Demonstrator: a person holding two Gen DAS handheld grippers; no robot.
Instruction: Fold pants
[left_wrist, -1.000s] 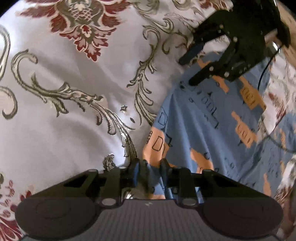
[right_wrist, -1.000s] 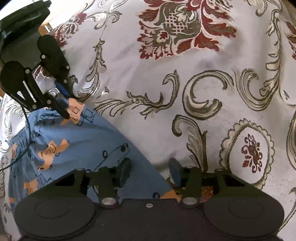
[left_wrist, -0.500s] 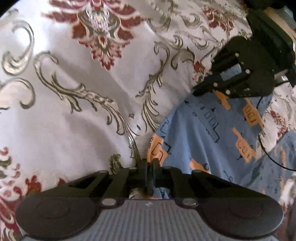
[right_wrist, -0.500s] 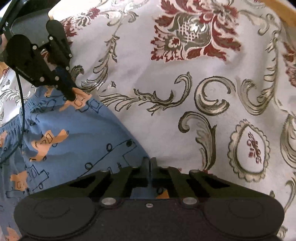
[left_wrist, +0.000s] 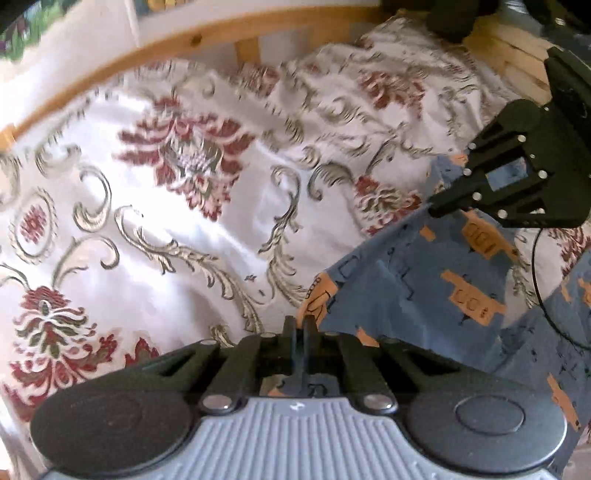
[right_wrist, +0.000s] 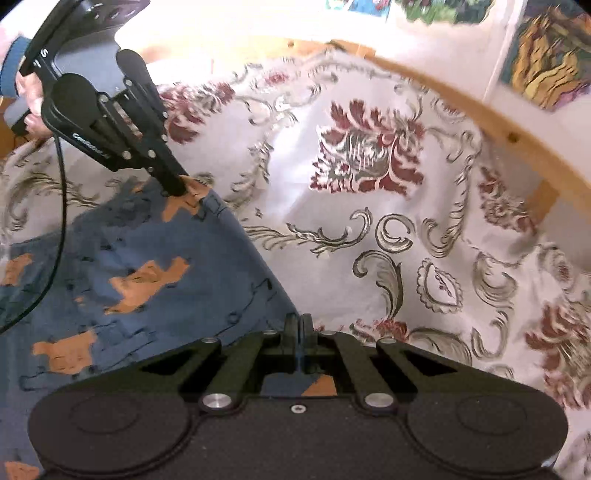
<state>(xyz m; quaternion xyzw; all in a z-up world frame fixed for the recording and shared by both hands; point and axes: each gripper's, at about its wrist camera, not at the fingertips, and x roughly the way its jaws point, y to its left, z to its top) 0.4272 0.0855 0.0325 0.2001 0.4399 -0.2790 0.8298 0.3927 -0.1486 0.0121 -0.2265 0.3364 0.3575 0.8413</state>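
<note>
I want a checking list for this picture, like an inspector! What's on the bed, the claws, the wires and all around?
Surface: flowered bedspread, white with red and grey scrolls, rumpled.
Job's things: blue pants with orange prints, one edge lifted off the bedspread.
Clutter: nothing seen.
Grippers: left gripper shut on one corner of the pants edge; right gripper shut on the other corner.
Cables: black cable hanging from the left gripper over the pants.
Surroundings: wooden bed frame, white wall with colourful pictures.
</note>
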